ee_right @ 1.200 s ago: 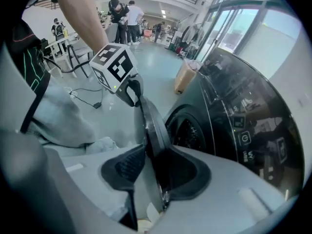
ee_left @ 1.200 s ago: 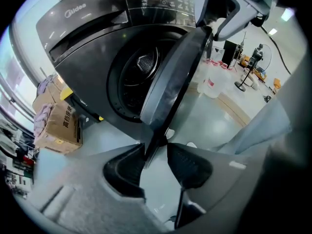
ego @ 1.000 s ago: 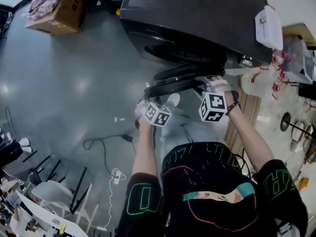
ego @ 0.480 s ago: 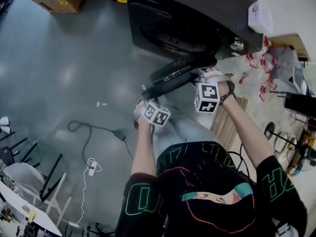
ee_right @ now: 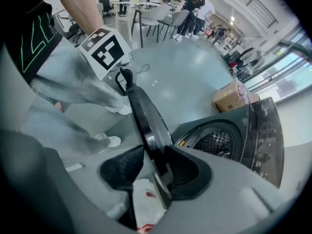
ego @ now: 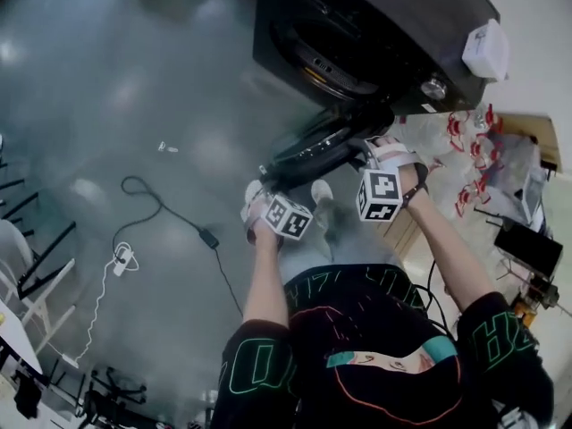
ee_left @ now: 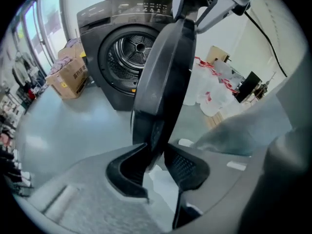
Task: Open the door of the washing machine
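Head view: the boxy dark grey washing machine (ego: 384, 25) stands with its round glossy black door (ego: 323, 143) swung open over the smooth grey floor (ego: 134, 105). The left gripper (ego: 265, 181) and right gripper (ego: 365, 143) are at the door's rim.

Left gripper view: the ribbed pads (ee_left: 183, 167), having just been closing, pinch the rim. The perforated steel drum (ee_left: 139, 48) shows here.

Right gripper view: the jaws, having just been widening, straddle the rim loosely.

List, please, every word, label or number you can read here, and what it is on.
No text can be read for certain.
Washing machine panel: pale print, too small.
Cardboard box: dark print, blurred.
Black shirt: green outlined characters, unclear.
Marker cubes: black-and-white patterns, no words.
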The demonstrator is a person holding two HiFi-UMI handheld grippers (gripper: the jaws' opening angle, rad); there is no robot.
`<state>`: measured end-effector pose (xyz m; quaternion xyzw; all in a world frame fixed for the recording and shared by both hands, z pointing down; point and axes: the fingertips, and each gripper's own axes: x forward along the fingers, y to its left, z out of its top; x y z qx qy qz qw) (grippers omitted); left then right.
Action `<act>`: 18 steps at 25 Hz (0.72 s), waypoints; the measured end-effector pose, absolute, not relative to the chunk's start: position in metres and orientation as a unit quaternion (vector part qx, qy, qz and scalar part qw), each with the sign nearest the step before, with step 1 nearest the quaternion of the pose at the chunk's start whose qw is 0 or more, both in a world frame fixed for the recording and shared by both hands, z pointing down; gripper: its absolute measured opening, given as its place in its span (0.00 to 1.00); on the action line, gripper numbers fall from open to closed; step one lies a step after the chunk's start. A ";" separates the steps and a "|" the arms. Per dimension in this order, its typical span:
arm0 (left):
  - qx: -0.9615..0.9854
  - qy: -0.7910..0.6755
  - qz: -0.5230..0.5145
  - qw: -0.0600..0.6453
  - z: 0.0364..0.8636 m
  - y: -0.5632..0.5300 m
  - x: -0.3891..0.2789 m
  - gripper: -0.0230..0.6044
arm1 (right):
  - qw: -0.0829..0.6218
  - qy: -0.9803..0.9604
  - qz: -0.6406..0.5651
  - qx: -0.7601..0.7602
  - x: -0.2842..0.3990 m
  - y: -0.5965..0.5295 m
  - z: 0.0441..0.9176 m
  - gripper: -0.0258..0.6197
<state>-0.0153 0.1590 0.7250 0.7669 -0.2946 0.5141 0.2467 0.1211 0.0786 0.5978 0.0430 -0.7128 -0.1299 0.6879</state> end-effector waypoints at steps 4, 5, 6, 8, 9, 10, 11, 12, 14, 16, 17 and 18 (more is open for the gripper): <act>0.739 -0.356 0.505 0.269 0.728 0.184 -0.002 0.23 | 0.658 -0.732 -0.176 0.009 0.129 0.092 0.599 0.29; 0.736 -0.368 0.500 0.272 0.727 0.187 0.003 0.23 | 0.651 -0.736 -0.189 0.000 0.131 0.094 0.598 0.29; 0.734 -0.374 0.496 0.274 0.726 0.196 0.010 0.23 | 0.643 -0.740 -0.195 -0.007 0.135 0.101 0.597 0.29; 0.731 -0.386 0.490 0.277 0.725 0.210 0.021 0.23 | 0.629 -0.750 -0.205 -0.018 0.144 0.113 0.595 0.29; 0.726 -0.396 0.487 0.280 0.724 0.214 0.024 0.23 | 0.622 -0.753 -0.213 -0.023 0.144 0.114 0.594 0.29; 0.720 -0.406 0.485 0.285 0.724 0.220 0.029 0.23 | 0.618 -0.754 -0.221 -0.030 0.145 0.116 0.593 0.30; 0.713 -0.415 0.484 0.291 0.724 0.229 0.034 0.23 | 0.617 -0.752 -0.228 -0.037 0.147 0.122 0.594 0.30; 0.707 -0.422 0.484 0.296 0.725 0.238 0.041 0.23 | 0.618 -0.750 -0.234 -0.044 0.150 0.128 0.595 0.30; 0.697 -0.435 0.482 0.304 0.725 0.252 0.055 0.23 | 0.619 -0.745 -0.242 -0.055 0.161 0.138 0.596 0.30; 0.691 -0.448 0.479 0.303 0.725 0.255 0.065 0.23 | 0.615 -0.745 -0.249 -0.060 0.169 0.139 0.596 0.30; 0.690 -0.455 0.476 0.301 0.725 0.255 0.068 0.23 | 0.614 -0.746 -0.252 -0.061 0.171 0.138 0.595 0.30; 0.688 -0.460 0.474 0.301 0.725 0.257 0.070 0.23 | 0.614 -0.745 -0.255 -0.061 0.171 0.139 0.595 0.30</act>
